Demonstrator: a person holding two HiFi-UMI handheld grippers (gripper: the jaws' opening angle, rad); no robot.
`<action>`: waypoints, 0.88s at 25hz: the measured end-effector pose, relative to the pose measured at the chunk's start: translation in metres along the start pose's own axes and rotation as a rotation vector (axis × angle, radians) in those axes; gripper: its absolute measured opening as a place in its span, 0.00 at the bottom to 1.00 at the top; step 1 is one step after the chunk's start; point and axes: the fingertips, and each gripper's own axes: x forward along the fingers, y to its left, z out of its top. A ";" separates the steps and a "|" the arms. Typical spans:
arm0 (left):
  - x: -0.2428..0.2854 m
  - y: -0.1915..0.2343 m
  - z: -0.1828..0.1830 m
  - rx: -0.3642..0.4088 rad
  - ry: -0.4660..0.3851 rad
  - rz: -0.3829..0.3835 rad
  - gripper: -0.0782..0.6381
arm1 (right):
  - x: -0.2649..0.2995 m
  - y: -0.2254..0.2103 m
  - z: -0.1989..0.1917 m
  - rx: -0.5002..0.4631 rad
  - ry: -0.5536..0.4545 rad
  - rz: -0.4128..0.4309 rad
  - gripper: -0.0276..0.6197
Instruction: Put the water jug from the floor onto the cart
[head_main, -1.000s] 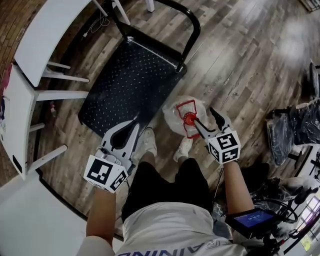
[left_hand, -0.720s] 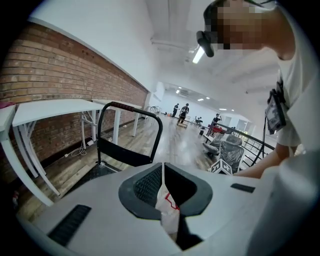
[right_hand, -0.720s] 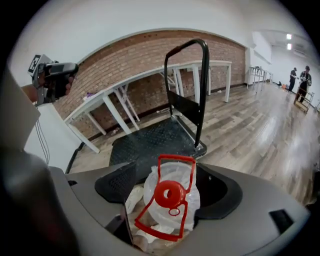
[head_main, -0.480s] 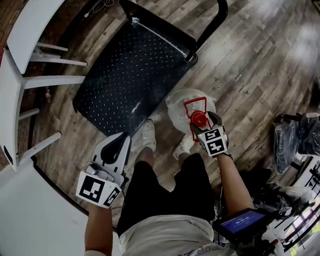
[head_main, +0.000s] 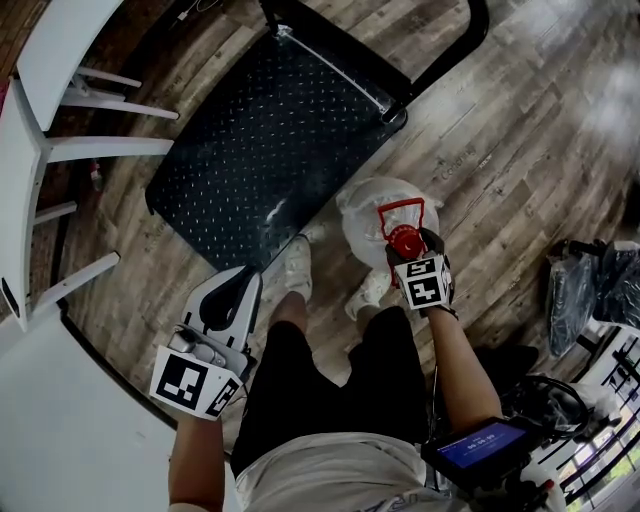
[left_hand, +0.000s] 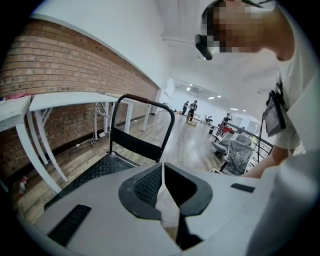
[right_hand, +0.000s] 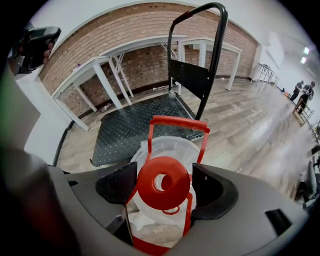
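The cart deck (head_main: 250, 150) lies open to reach from the near side, with its upright handle (head_main: 450, 62) barring the far right end, white table legs (head_main: 100, 148) crowding the left edge, and the water jug (head_main: 370, 215) and the person's shoes (head_main: 298, 266) taking up the floor by its near right corner.

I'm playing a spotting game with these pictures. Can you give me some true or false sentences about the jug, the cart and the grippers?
1. The water jug stands on the floor. True.
2. The jug is on the cart. False: it stands beside the cart.
3. The jug's cap is blue. False: it is red.
4. The right gripper is open around the cap. True.
5. The left gripper holds a cup. False: it is shut and empty.
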 end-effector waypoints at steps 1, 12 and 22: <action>0.000 0.000 0.000 0.000 0.000 0.001 0.13 | 0.003 -0.001 -0.002 0.002 0.000 -0.008 0.58; -0.003 0.007 -0.001 -0.014 -0.011 0.016 0.13 | -0.019 -0.022 -0.002 0.128 -0.038 -0.085 0.53; -0.010 0.024 0.020 0.006 -0.074 0.023 0.13 | -0.140 -0.015 0.079 0.086 -0.144 -0.108 0.53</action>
